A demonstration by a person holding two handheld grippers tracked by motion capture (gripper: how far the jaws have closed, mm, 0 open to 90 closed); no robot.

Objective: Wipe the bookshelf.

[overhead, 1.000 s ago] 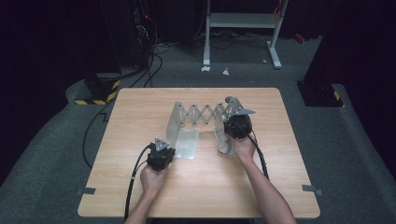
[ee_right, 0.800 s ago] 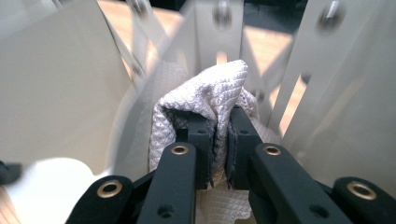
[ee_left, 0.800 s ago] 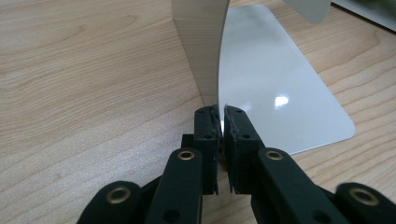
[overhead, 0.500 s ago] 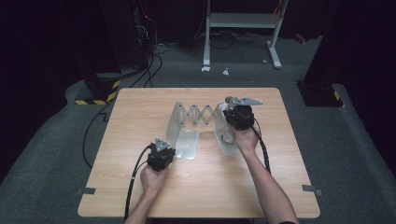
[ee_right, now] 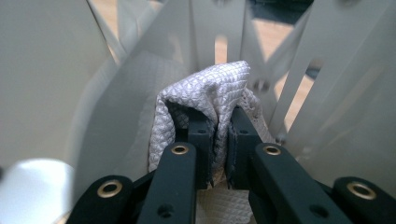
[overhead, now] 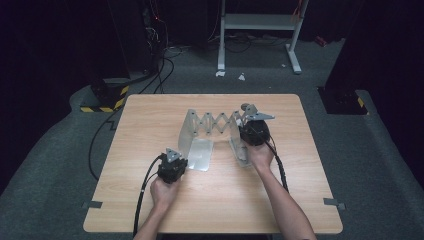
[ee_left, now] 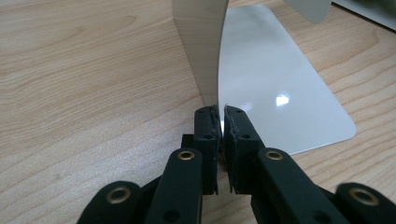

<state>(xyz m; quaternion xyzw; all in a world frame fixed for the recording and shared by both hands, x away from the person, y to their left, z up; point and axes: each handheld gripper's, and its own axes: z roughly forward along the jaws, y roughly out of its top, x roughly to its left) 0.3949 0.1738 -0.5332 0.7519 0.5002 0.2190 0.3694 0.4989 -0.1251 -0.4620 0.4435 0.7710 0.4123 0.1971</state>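
A grey metal folding rack (overhead: 215,122) with a scissor lattice stands in the middle of the wooden table (overhead: 145,120). My left gripper (overhead: 181,160) (ee_left: 222,116) is shut on the near edge of the rack's left upright plate (ee_left: 201,46), whose flat foot (ee_left: 275,84) lies on the wood. My right gripper (overhead: 250,126) (ee_right: 219,126) is at the rack's right end, shut on a white textured cloth (ee_right: 210,88). The cloth is pressed in among the lattice bars (ee_right: 303,70).
Black cables trail from both grippers toward the near table edge (overhead: 215,231). Beyond the far edge are dark floor, a white metal stand (overhead: 260,22), floor cables and a yellow-black striped block (overhead: 102,102).
My right gripper with the cloth slid a little toward the far side of the rack's right end, then came back nearer. The left gripper and the rack kept still.
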